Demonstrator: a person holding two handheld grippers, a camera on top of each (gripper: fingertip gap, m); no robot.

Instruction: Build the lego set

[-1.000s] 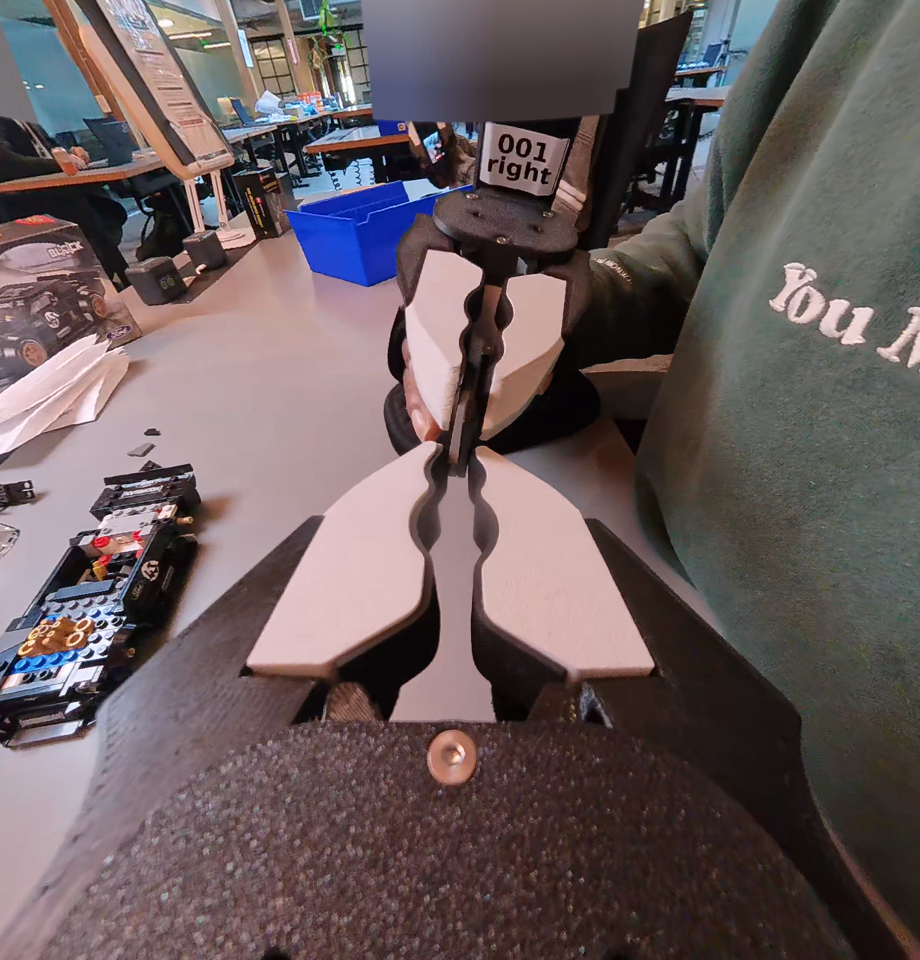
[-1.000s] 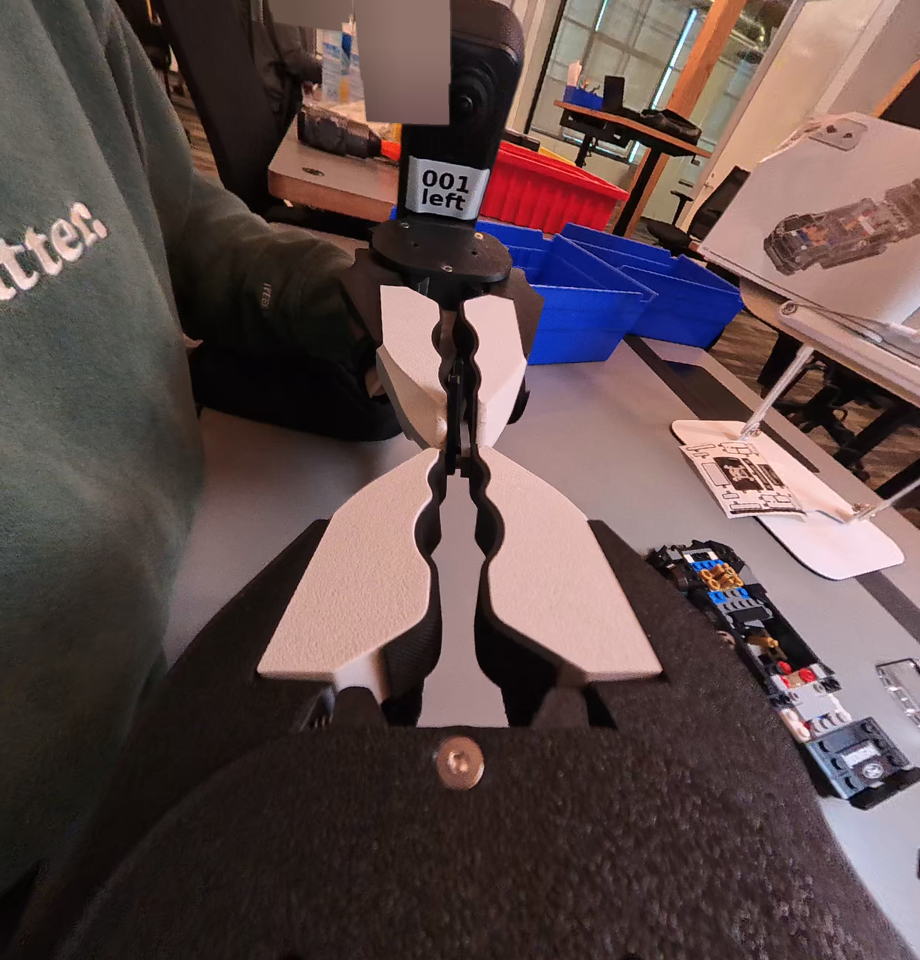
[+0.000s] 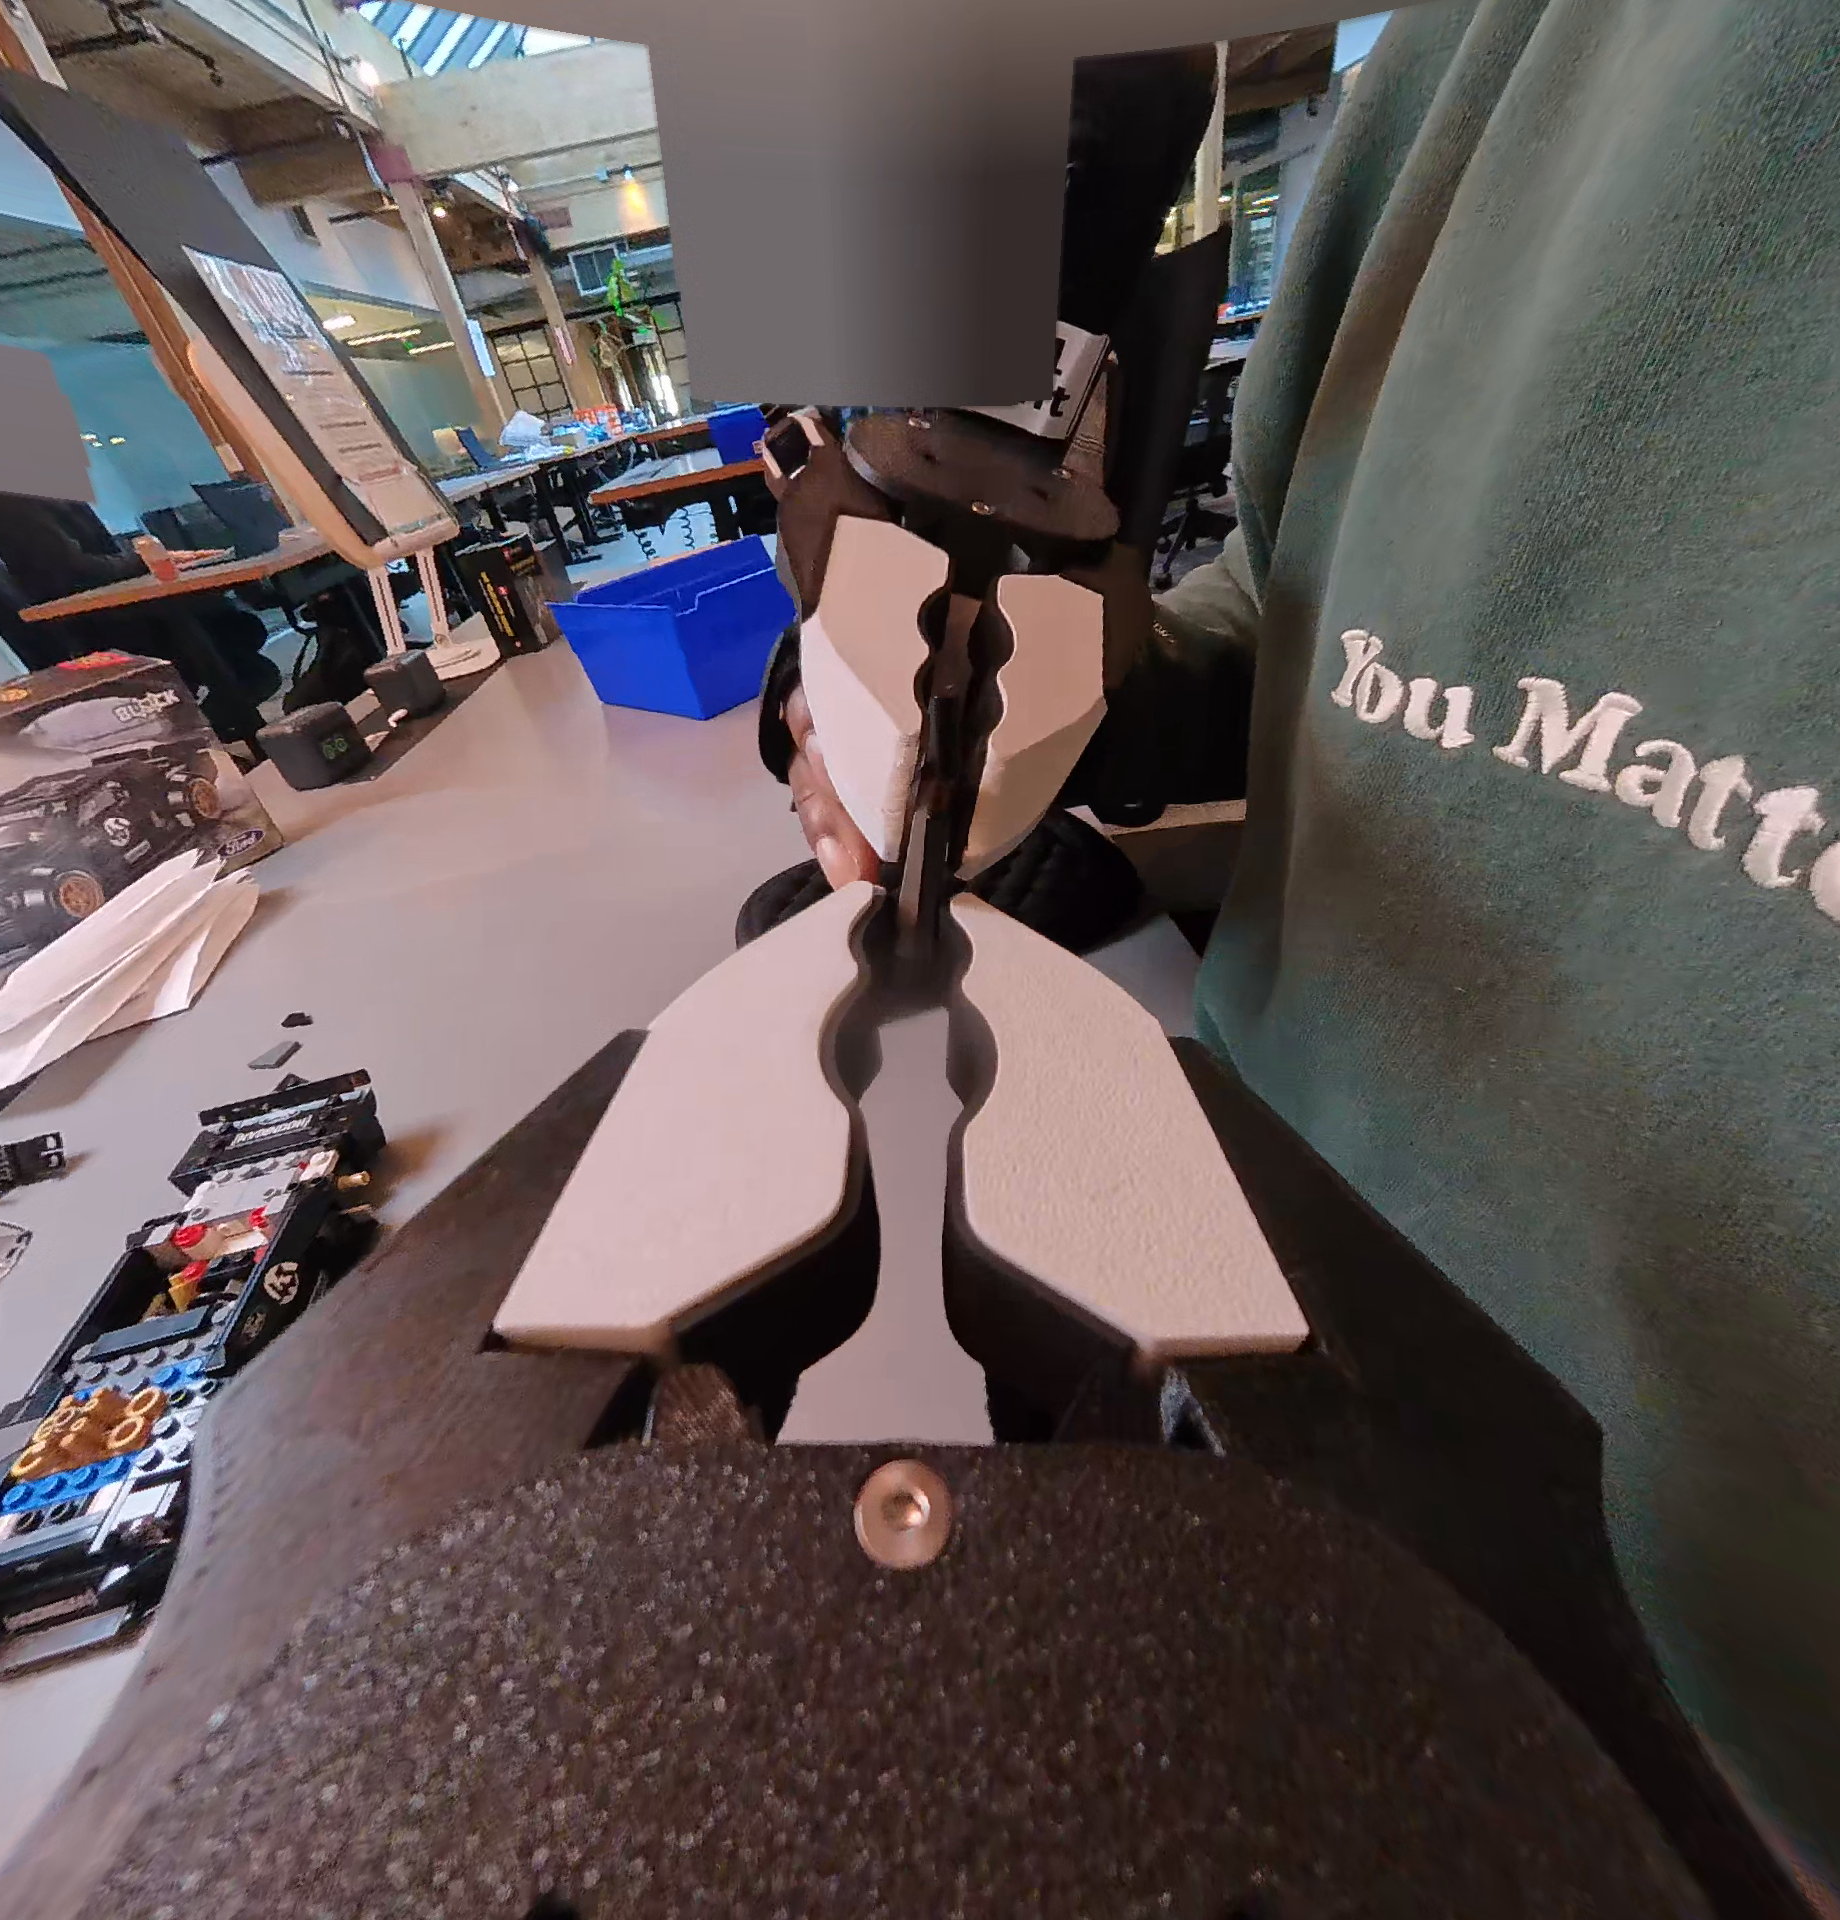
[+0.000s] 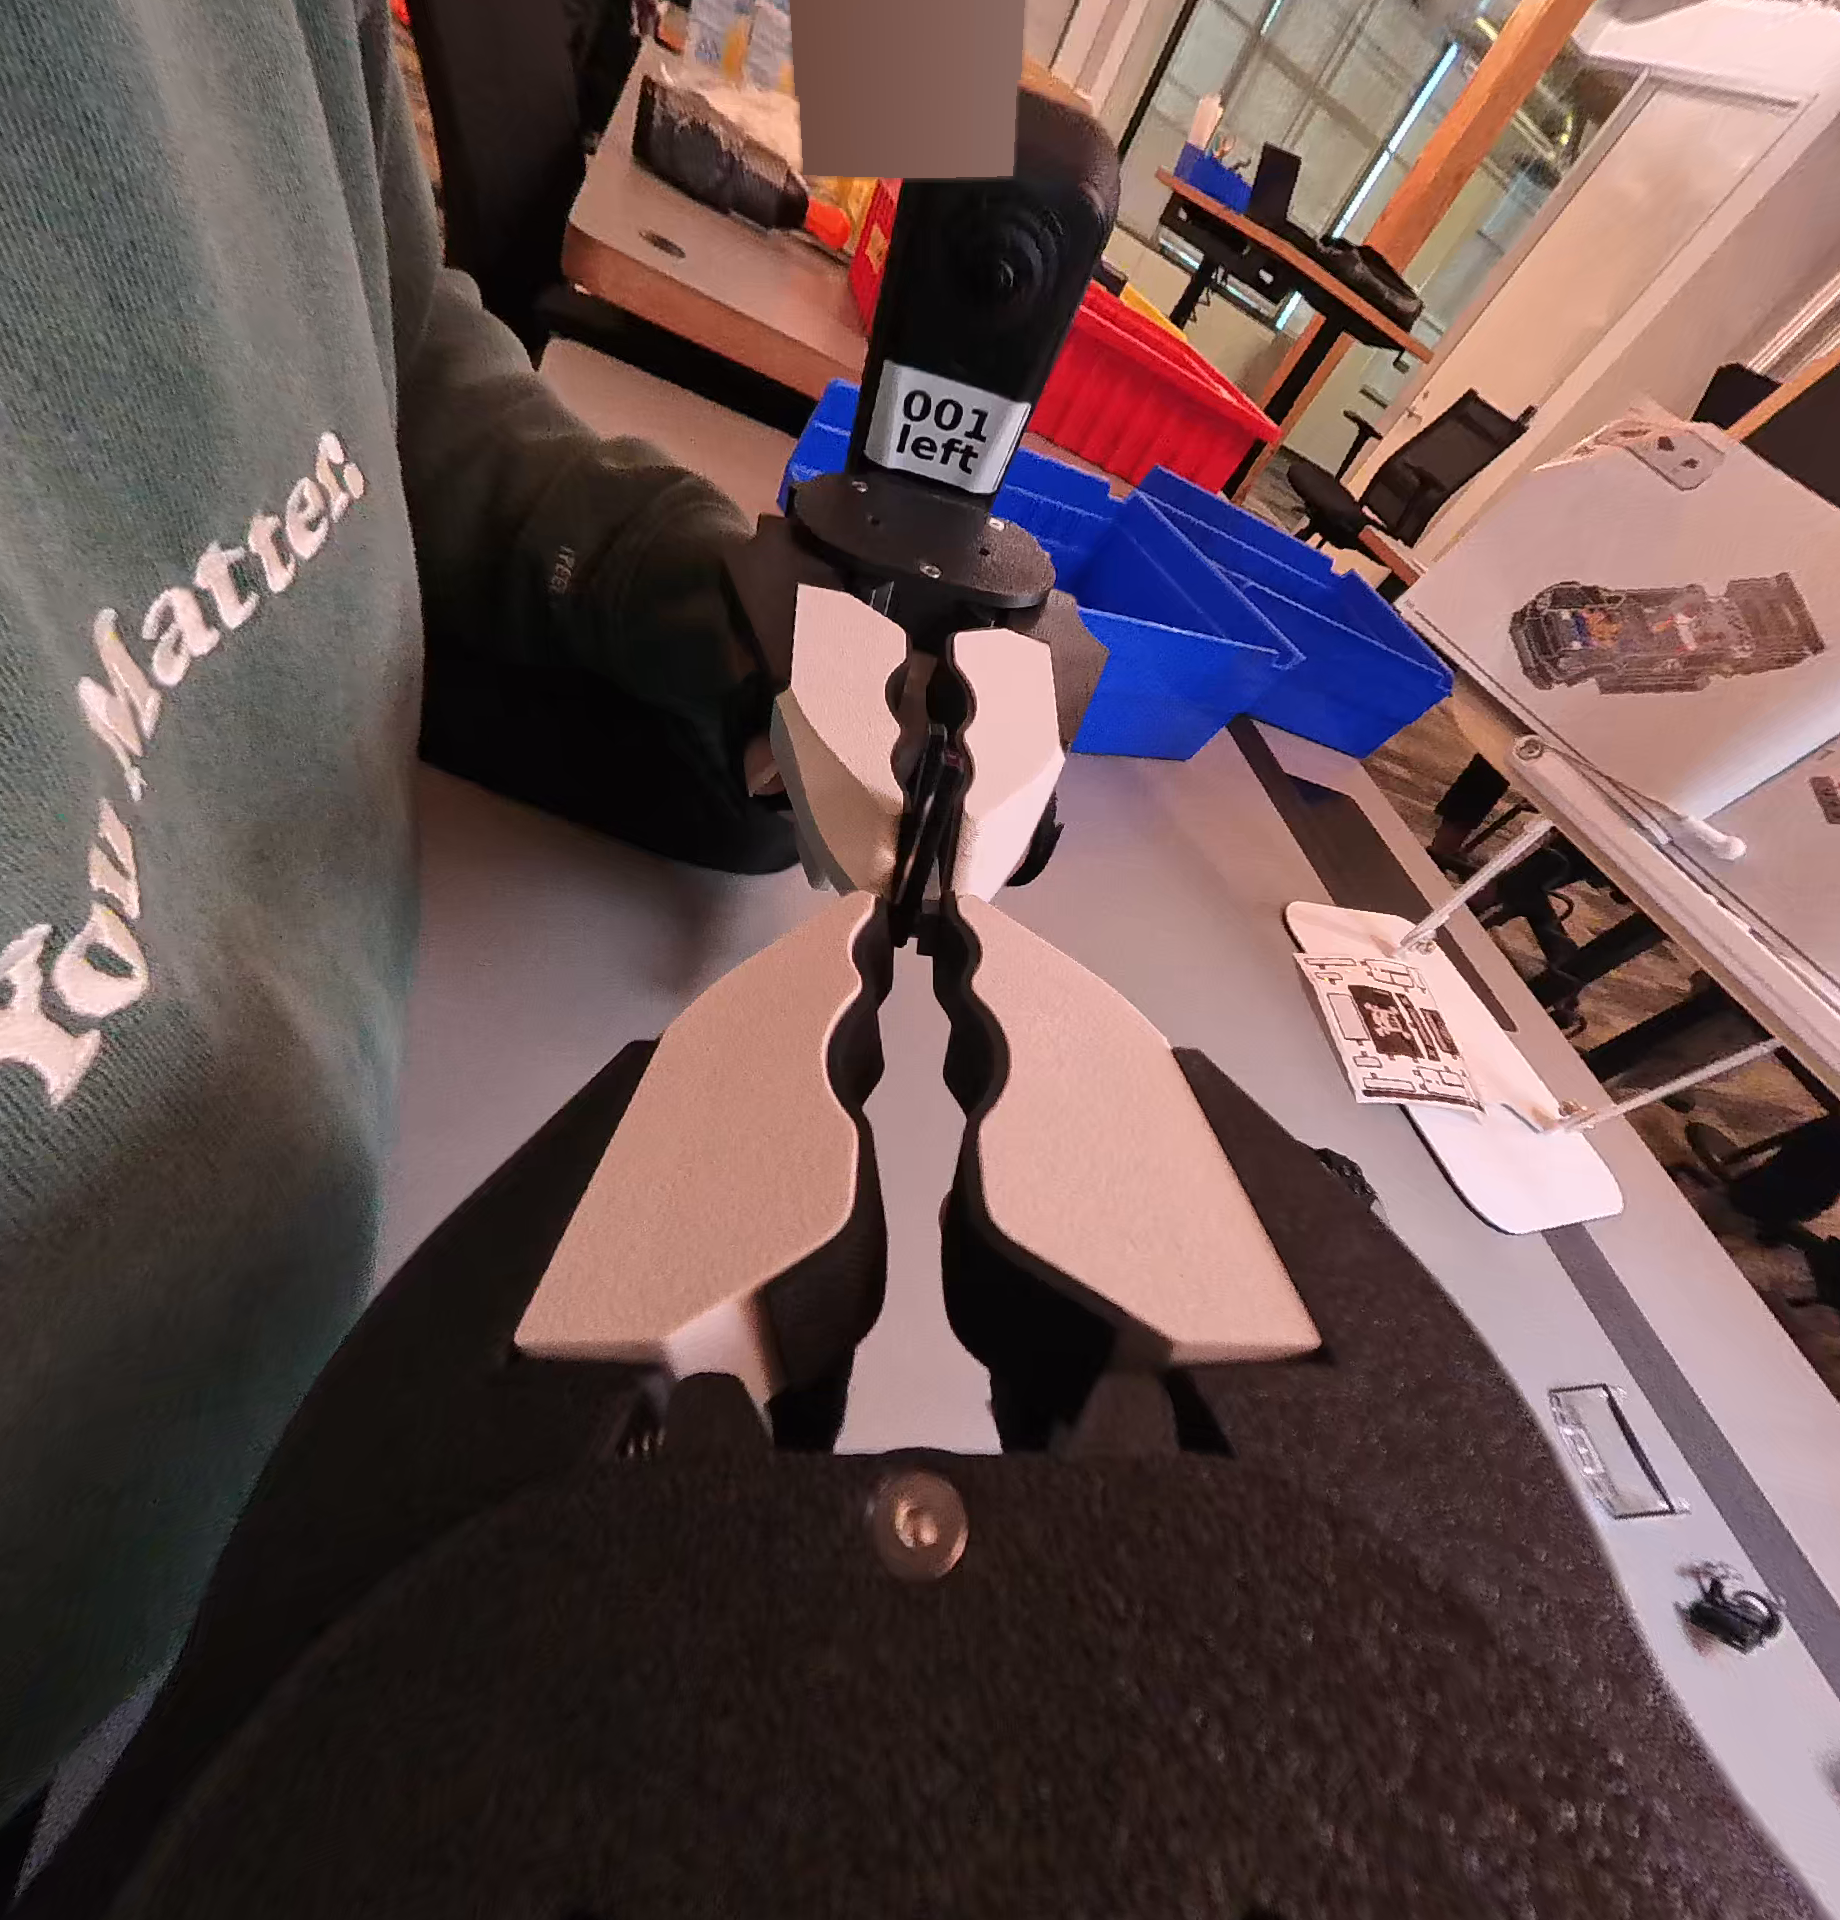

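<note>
Joining or handing over a small part between two tools, as this appears to be, goes best with both held square to each other, tips lined up, and one grip kept firm until the other is sure of its hold. The left gripper (image 3: 911, 930) has its fingers drawn nearly together at the tips, with a thin dark piece (image 3: 924, 831) between them. The right gripper (image 4: 921, 920) meets it tip to tip, its fingers likewise closed down to a narrow slit on the same dark piece (image 4: 926, 821). Which of the two bears the load is hard to tell, since the piece is slim and shadowed; it may be a flat plate seen edge-on.

Both tools are held up off the grey table (image 3: 500, 831), close in front of a person in a green sweatshirt (image 3: 1518, 935). The half-built car (image 3: 137, 1340) lies on the table well to the left, its studded floor open. Near it lie loose small bits (image 3: 277, 1055), a white paper bag (image 3: 95, 977) and the set's box (image 3: 85, 810). In the right wrist view the instruction sheet (image 4: 1664, 623) stands on a stand beyond a sticker sheet (image 4: 1389, 1029), with blue bins (image 4: 1228, 634) behind.
</note>
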